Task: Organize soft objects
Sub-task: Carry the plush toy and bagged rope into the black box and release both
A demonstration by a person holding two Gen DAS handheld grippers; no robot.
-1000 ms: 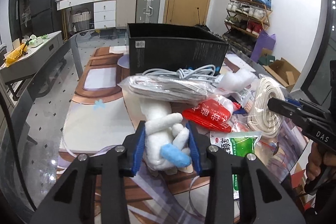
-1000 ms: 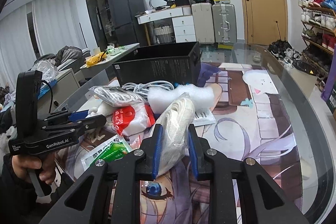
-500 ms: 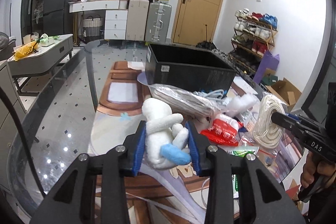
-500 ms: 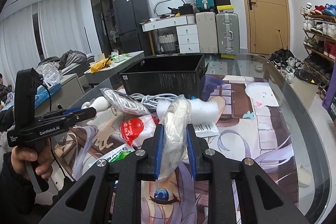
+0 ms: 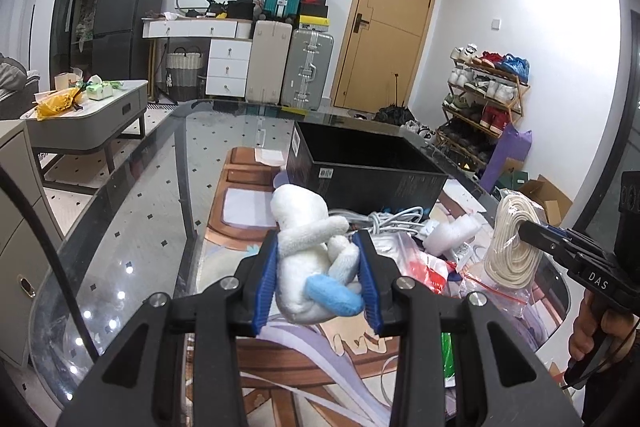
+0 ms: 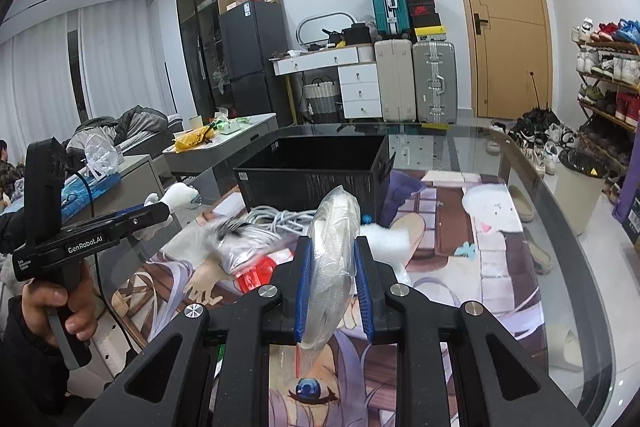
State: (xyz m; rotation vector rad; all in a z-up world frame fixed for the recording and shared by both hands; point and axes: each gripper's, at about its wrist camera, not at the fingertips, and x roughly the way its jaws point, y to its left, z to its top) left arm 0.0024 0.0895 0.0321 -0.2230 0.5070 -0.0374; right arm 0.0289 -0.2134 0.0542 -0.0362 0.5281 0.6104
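Observation:
My left gripper is shut on a white plush toy with a blue foot and holds it above the table, short of the open black box. My right gripper is shut on a clear bag holding a coil of white rope, also lifted off the table; the same coil shows in the left wrist view. The black box stands behind the pile. The plush and the left gripper show at the left of the right wrist view.
A pile lies in front of the box: grey cables, a red packet, white foam, a green packet. A printed mat covers the glass table. The table edge curves at the right.
Both grippers have risen with their loads. The plush and the rope bag are higher above the pile, and the box's open top now shows. A bagged bundle in the pile has shifted.

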